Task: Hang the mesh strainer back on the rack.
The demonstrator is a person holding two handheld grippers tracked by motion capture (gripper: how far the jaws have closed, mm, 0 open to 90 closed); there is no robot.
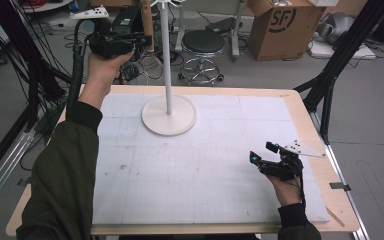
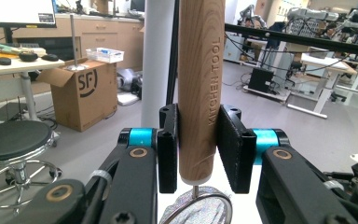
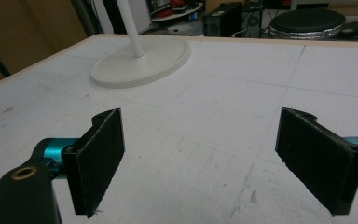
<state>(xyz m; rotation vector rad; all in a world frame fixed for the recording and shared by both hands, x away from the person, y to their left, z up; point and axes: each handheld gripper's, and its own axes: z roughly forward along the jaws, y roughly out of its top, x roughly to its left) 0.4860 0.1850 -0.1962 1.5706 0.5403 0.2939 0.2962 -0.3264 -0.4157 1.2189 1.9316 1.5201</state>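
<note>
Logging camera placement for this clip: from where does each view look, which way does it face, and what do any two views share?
High view: above the person's side, looking forward and down on the table; both forearms, left gripper, right gripper.
Left gripper view: on the raised left gripper, facing level into the room; jaws clamp a wooden handle.
Right gripper view: on the right gripper, low over the table, facing the white stand; jaws open.
Shared: high and right gripper views both show the stand's round base; high and left gripper views the cardboard box.

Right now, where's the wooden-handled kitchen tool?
In the left gripper view, the wooden handle stands upright, clamped in the left hand-held gripper, just before the white stand's pole.
</note>
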